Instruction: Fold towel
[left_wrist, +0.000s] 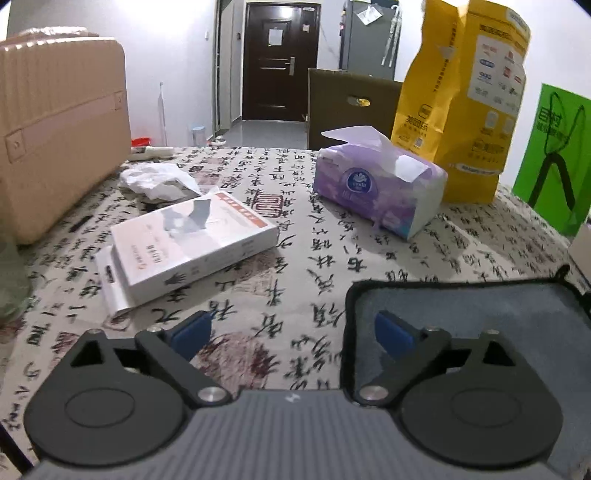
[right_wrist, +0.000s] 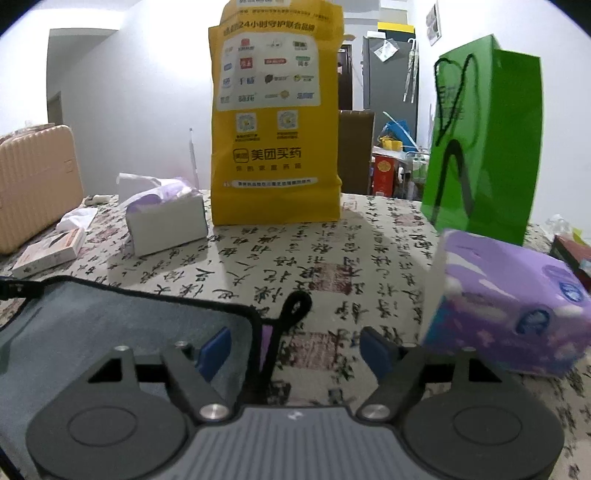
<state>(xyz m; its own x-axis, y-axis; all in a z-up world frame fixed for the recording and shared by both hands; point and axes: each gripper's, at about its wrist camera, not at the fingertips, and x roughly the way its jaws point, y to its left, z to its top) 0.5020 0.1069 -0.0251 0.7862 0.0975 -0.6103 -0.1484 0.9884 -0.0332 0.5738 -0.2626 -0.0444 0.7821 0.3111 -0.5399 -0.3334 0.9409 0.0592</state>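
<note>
A grey towel (left_wrist: 480, 317) with black trim lies flat on the calligraphy-print tablecloth (left_wrist: 295, 258). In the left wrist view my left gripper (left_wrist: 293, 332) is open, astride the towel's left edge, its right finger over the cloth. In the right wrist view the towel (right_wrist: 110, 317) fills the lower left, with a black hanging loop (right_wrist: 295, 306) at its right corner. My right gripper (right_wrist: 295, 350) is open over that corner, holding nothing.
A white box (left_wrist: 188, 243), crumpled tissue (left_wrist: 155, 181) and a beige suitcase (left_wrist: 59, 129) stand left. A purple tissue pack (left_wrist: 376, 184), a yellow paper bag (right_wrist: 275, 122) and a green bag (right_wrist: 484, 144) stand behind. Another purple tissue pack (right_wrist: 509, 302) sits close right.
</note>
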